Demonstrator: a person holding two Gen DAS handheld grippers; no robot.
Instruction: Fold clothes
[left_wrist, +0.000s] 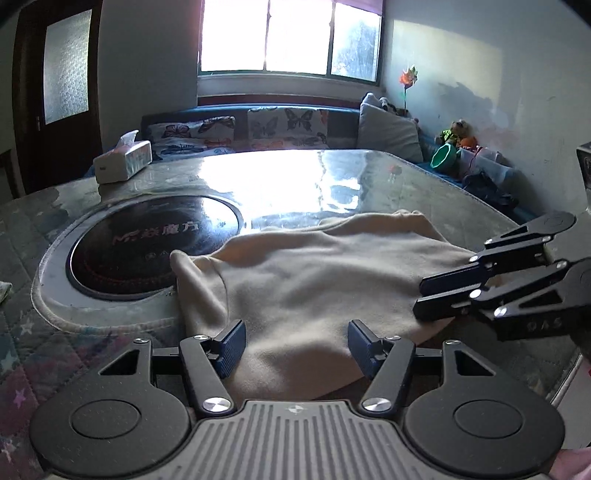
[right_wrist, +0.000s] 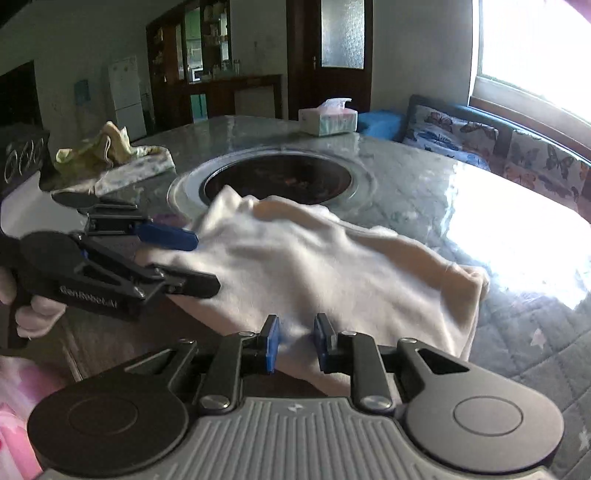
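cream garment between spread left fingers, right fingers narrowly apart, crumpled cloths only in right view

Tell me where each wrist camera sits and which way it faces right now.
Left wrist: on the left gripper, facing across the cream garment toward the window; the right gripper enters from the right.
Right wrist: on the right gripper, facing the dark doors; the left gripper and a hand show left.
Shared: garment, round cooktop, tissue box.
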